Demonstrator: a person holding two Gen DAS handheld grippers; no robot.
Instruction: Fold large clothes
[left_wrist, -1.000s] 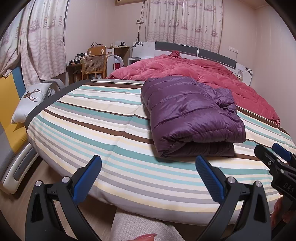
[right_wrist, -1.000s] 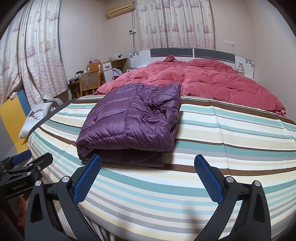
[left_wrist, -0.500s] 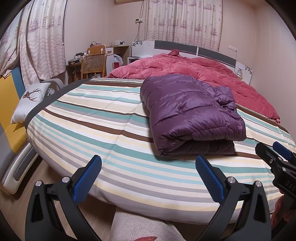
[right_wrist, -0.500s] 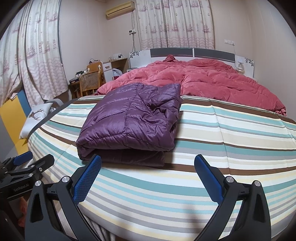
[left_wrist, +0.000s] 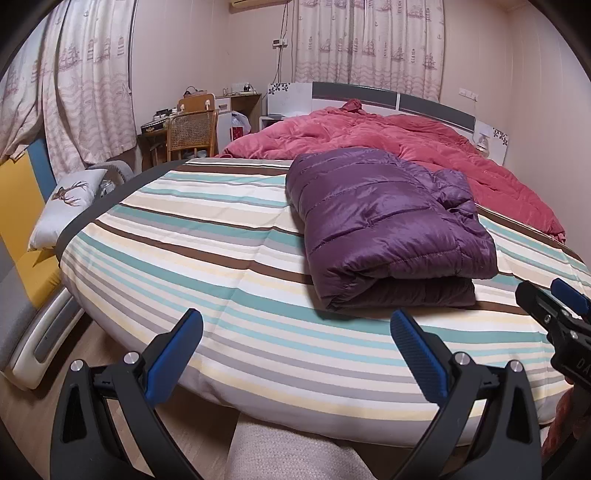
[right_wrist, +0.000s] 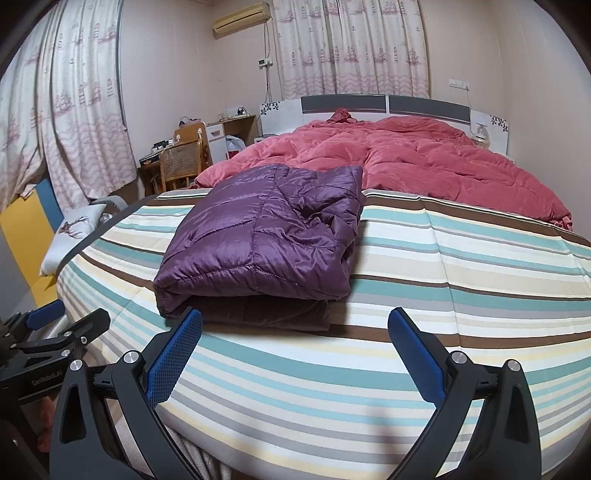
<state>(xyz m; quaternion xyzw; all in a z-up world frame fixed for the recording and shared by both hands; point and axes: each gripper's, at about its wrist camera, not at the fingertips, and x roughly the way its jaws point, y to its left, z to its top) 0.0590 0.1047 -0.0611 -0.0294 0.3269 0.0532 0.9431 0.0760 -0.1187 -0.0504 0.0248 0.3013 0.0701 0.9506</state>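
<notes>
A purple puffer jacket (left_wrist: 388, 225) lies folded in a thick stack on the striped bed cover (left_wrist: 207, 258); it also shows in the right wrist view (right_wrist: 266, 243). My left gripper (left_wrist: 295, 347) is open and empty, held back from the bed's near edge, left of the jacket. My right gripper (right_wrist: 295, 343) is open and empty, just in front of the jacket's folded near edge. Each gripper shows at the edge of the other's view: the right one (left_wrist: 554, 314), the left one (right_wrist: 51, 332).
A red duvet (right_wrist: 424, 162) is bunched at the head of the bed. A wicker chair (left_wrist: 192, 133) and desk stand at the far left. A deer-print pillow (left_wrist: 62, 206) lies on a yellow couch left of the bed. My knee (left_wrist: 291, 454) is below.
Both grippers stay open and empty. The views have shifted only slightly; the jacket lies as before.
</notes>
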